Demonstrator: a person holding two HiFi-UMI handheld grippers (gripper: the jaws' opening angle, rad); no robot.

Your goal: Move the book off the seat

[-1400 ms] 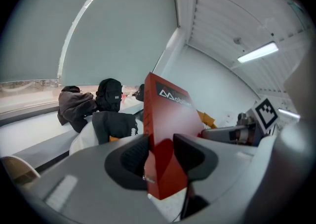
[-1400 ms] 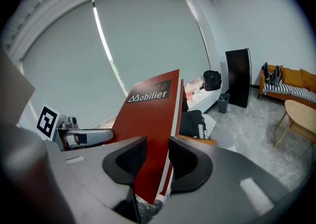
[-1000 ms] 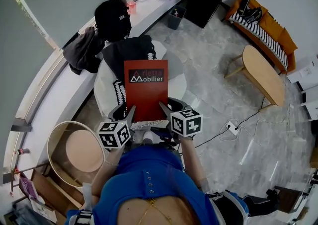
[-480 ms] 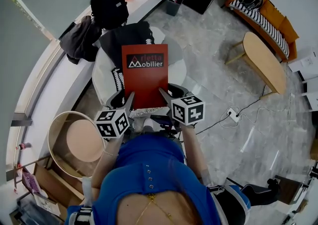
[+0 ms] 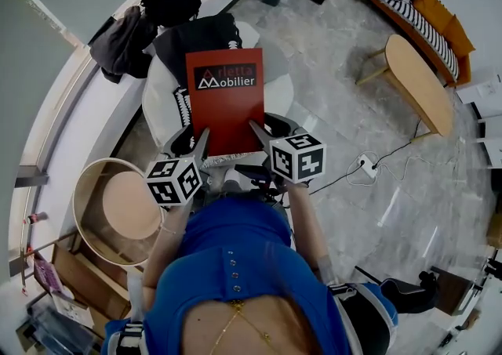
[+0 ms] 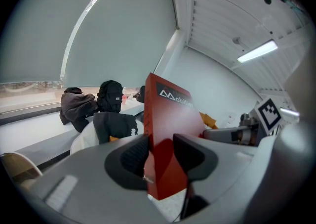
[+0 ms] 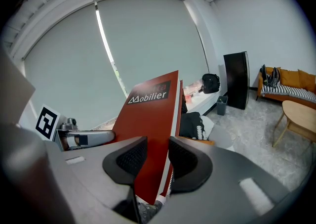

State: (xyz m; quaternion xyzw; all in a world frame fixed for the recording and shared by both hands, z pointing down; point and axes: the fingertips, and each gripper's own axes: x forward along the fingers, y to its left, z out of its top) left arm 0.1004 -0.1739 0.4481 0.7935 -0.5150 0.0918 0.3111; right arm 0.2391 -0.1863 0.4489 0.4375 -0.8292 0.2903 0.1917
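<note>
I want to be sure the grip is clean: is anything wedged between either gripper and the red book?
Nothing visible. The left gripper and right gripper each clamp directly on the red book, at its lower left and lower right corners, nothing caught between.

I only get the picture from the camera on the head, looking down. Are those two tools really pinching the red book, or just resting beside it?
Observer: Pinching. The camera on the left tool shows the red book upright between its two dark pads, one pressed on each side.
Operator: And the other one?
Observer: The right tool grips it the same way, a pad on each cover.
Operator: Anything overhead?
Observer: A long ceiling lamp, lit, seen from the left tool's camera.
</note>
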